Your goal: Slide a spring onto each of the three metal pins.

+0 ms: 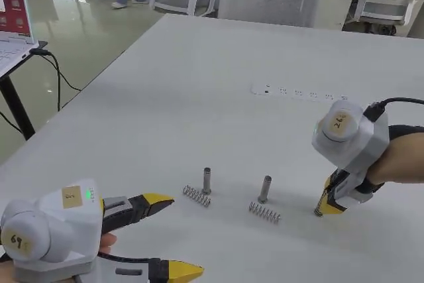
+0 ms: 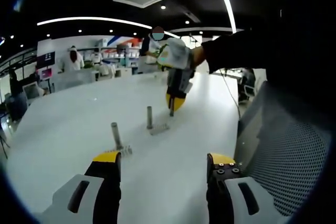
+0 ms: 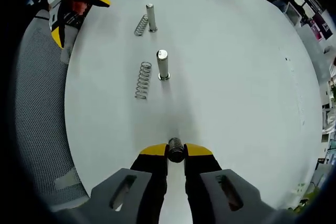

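Two metal pins stand upright on the white table (image 1: 165,111): the left pin (image 1: 207,181) and the middle pin (image 1: 265,189). Beside each one a loose spring lies flat, the left spring (image 1: 197,196) and the middle spring (image 1: 264,213). The right gripper view has the same pins (image 3: 151,17) (image 3: 163,64) and springs (image 3: 140,24) (image 3: 143,80). My right gripper (image 1: 329,205) points down at the table, shut on a third spring (image 3: 176,150) held upright; whether a pin sits inside it I cannot tell. My left gripper (image 1: 171,235) hovers open near the front edge, holding nothing.
A white power strip (image 1: 301,93) lies across the table farther back. A laptop (image 1: 13,24) with a cable sits on a side desk to the left. Chairs (image 1: 265,1) stand beyond the far edge, and a mesh chair (image 2: 283,145) is close on my side.
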